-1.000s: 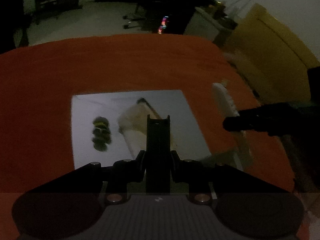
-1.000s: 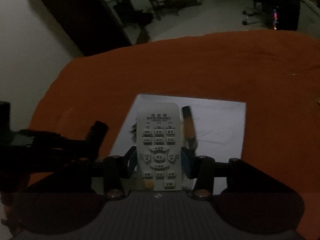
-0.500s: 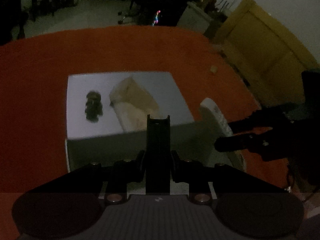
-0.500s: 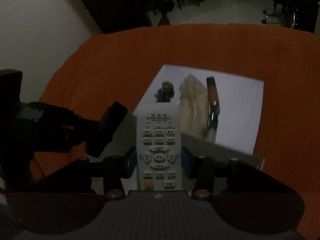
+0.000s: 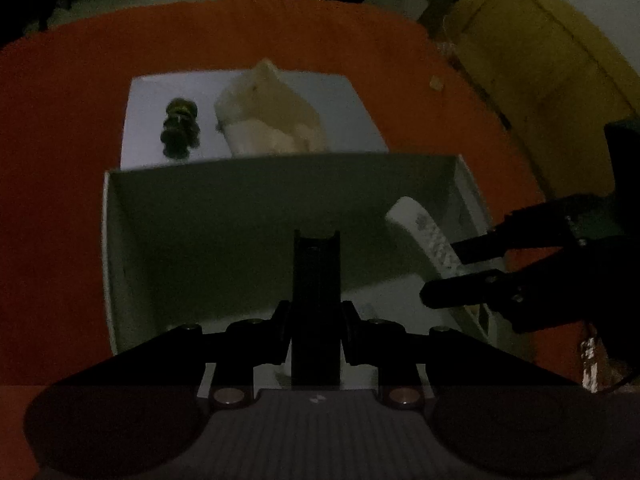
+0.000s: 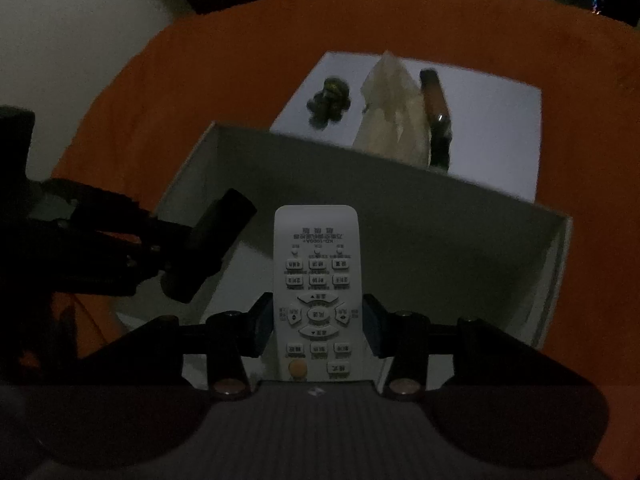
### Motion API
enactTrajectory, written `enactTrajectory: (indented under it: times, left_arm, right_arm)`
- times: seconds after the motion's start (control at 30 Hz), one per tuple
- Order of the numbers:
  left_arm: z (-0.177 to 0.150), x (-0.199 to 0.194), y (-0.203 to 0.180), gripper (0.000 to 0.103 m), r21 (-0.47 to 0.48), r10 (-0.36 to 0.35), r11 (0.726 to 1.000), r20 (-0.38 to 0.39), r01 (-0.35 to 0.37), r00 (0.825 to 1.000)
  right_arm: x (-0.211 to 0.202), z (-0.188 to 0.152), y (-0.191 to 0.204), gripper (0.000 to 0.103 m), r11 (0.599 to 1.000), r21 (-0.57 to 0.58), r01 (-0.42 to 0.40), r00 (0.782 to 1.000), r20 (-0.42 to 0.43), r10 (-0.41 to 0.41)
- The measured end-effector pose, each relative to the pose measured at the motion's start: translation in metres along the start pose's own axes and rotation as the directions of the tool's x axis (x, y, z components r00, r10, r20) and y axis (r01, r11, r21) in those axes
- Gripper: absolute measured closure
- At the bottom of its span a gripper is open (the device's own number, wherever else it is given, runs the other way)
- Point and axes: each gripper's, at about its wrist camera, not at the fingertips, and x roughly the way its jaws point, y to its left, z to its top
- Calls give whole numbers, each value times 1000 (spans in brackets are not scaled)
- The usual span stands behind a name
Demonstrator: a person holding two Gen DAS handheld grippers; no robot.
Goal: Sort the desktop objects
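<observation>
Right tongs (image 6: 318, 320) are pinching a white rectangular plastic remote control (image 6: 316, 280) across its lower half, buttons facing up, and are holding it above the open interior of a white cardboard box (image 6: 400, 216). Left tongs (image 5: 316, 272) are pressed together with nothing visible between them, hovering over the same box near its near wall. The box is sitting on an orange-covered counter (image 5: 60, 160), toward its middle. Beyond the box's far wall, a flat white sheet (image 6: 500, 120) is carrying a small dark green figurine (image 6: 330, 100), a crumpled cream-coloured packet (image 6: 396, 116) and a slim brown pen-like item (image 6: 434, 100); the packet and the pen-like item are lying side by side.

Judged step: depositing the remote in the box. To do it well, the operator should be keeping the remote level, lowering it until it is close to the box floor, staying clear of the right wall, and only then spreading the right tongs. Left tongs should be staying out of the descent path.
</observation>
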Motion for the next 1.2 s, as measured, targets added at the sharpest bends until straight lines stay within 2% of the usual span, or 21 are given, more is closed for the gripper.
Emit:
enactTrajectory:
  times: [0.33,1.2]
  left_arm:
    - [-23,22,-6,82,39,38,999,-57,-36,998]
    - [-50,60,10,82,46,121,992,-144,-116,982]
  right_arm:
    - [30,-23,2,54,999,-28,22,996,-80,-24]
    - [82,-43,-16,54,991,-75,112,977,-176,-124]
